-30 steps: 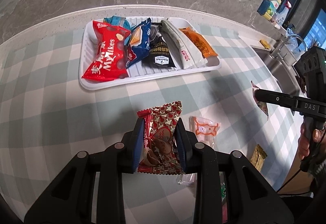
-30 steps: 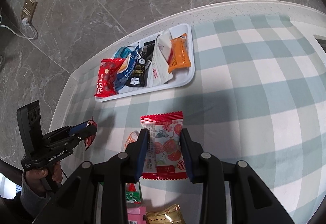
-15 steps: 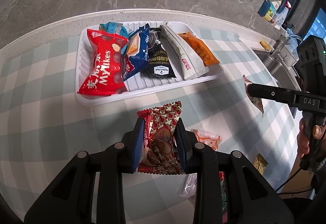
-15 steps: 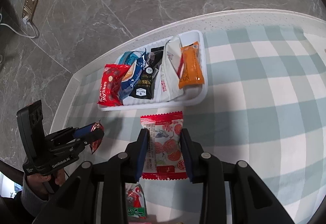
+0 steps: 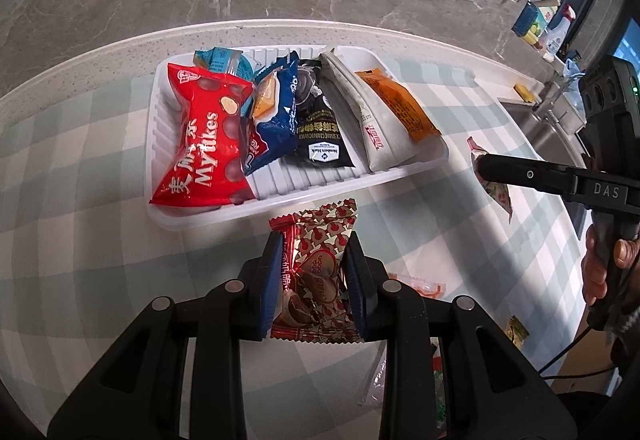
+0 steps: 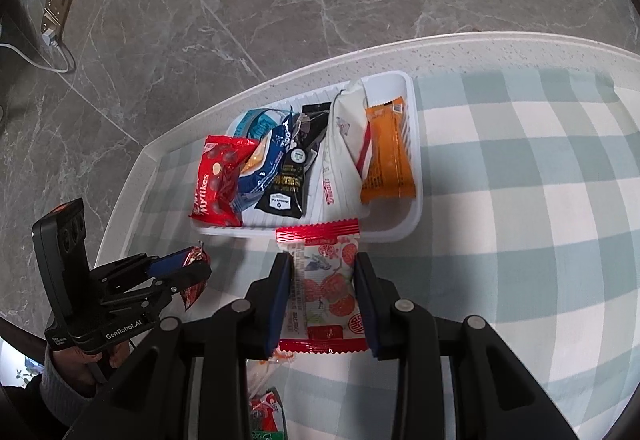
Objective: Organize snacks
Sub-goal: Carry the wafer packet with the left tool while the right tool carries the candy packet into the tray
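Left gripper [image 5: 312, 280] clamps red heart-print candy pack [image 5: 316, 276], right gripper [image 6: 322, 284] clamps strawberry-print pack [image 6: 324, 280]; both hang just before white tray [image 5: 280, 204] near rim. Packs light, crinkly, slippery foil; mid-body pinch looks safest.

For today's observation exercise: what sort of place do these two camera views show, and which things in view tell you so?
Most likely a home kitchen or dining area. A sink with tap sits at the counter's edge, cleaning bottles stand behind it, and a checked tablecloth covers the table holding a white tray of snacks.
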Motion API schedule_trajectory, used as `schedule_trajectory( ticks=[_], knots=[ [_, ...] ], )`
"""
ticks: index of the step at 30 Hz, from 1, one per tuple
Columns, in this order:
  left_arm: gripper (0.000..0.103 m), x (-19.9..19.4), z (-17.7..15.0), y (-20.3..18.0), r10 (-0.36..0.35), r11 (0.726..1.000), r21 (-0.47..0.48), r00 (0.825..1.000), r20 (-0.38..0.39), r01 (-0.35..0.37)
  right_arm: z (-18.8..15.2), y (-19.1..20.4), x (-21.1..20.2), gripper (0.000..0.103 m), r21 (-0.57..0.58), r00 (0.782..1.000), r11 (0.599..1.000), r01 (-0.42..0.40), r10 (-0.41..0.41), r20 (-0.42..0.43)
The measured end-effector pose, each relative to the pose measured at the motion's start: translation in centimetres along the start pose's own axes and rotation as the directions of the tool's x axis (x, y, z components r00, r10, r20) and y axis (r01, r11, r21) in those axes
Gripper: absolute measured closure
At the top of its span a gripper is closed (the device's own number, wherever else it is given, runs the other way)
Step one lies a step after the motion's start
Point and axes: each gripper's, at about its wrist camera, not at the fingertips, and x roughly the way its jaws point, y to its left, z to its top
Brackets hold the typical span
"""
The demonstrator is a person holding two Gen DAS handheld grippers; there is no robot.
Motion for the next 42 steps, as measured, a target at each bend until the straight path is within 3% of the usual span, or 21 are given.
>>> schedule_trajectory(
  ticks=[42],
  knots=[
    [0.076, 4.9, 8.5, -2.7, -0.015, 0.998, 0.053, 0.999, 0.033, 0.013, 8.5, -1.9, 5.4, 0.068, -0.025, 1.000, 0.999, 0.021, -0.020, 0.014]
  ],
)
